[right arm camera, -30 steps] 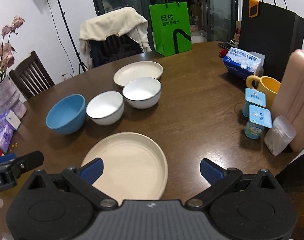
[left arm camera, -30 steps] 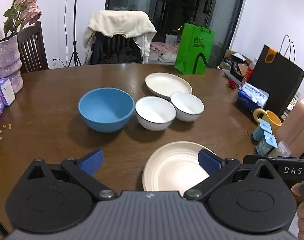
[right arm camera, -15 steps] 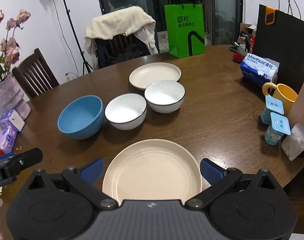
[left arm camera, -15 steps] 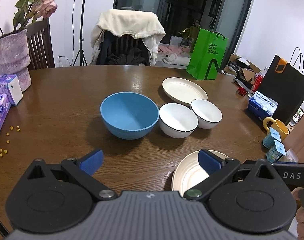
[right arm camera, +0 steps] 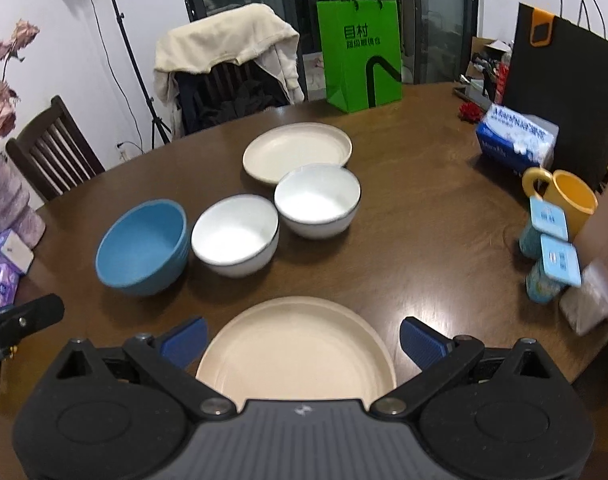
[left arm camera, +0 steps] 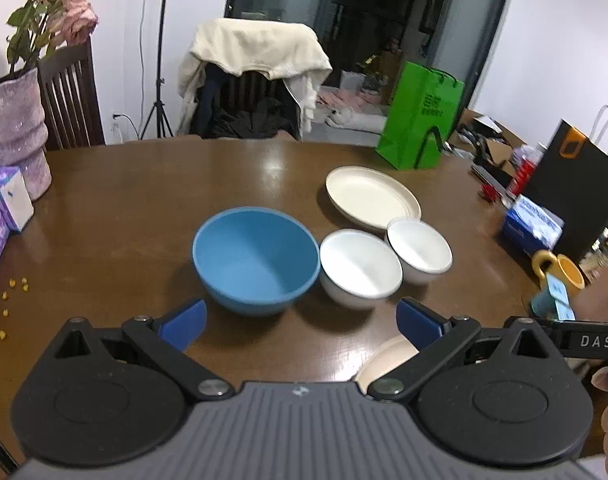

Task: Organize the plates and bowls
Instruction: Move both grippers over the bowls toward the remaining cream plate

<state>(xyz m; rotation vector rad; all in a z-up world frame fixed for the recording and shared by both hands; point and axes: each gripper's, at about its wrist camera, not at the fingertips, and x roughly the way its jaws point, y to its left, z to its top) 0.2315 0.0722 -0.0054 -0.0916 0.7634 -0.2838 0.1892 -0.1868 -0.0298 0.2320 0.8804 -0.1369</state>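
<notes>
Below the right tool [right arm camera: 301, 340], spread wide and empty, lay the round cream plate [right arm camera: 299, 354]. Stiff, slick, probably light: rim's the hold. Left tool [left arm camera: 299, 322] gaped empty too.

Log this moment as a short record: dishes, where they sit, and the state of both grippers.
surface: round wooden table
bowls: blue bowl, near white bowl, far white bowl, in a row
plates: far cream plate behind the bowls; near cream plate at the front edge
stacked: nothing yet
left gripper: open, empty, facing the blue bowl
right gripper: open, empty, over the near cream plate
</notes>
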